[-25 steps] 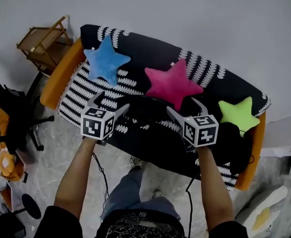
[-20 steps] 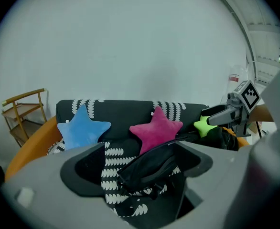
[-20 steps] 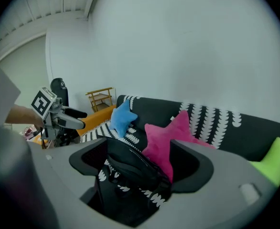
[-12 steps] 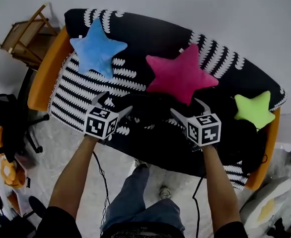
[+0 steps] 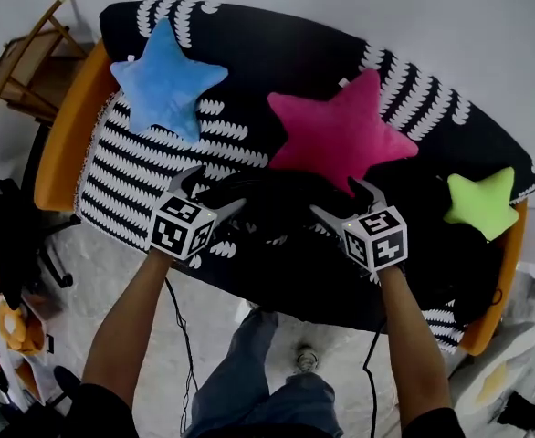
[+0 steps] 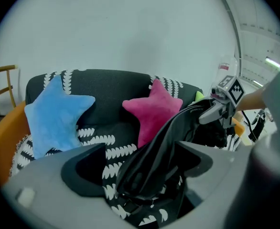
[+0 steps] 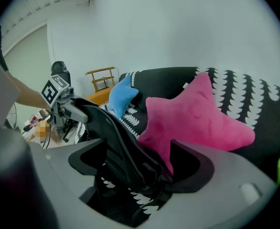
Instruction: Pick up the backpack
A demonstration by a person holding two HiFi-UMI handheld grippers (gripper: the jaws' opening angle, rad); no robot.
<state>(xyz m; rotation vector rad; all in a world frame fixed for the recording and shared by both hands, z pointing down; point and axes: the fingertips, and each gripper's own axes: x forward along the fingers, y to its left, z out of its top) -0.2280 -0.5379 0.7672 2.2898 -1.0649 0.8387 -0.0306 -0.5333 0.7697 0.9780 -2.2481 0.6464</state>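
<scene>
Desk (image 5: 131,181): striped cover, backpack (image 5: 272,203) at centre.
Axis: backpack runs 9-to-3 o'clock, one end inside each tongs.
Left tongs (image 5: 215,188): spread wide, unclamped, 9 o'clock end.
Right tongs (image 5: 334,196): spread wide, unclamped, 3 o'clock end.

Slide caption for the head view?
Left gripper and right gripper, jaws open, bracket the black backpack on the patterned sofa.
</scene>
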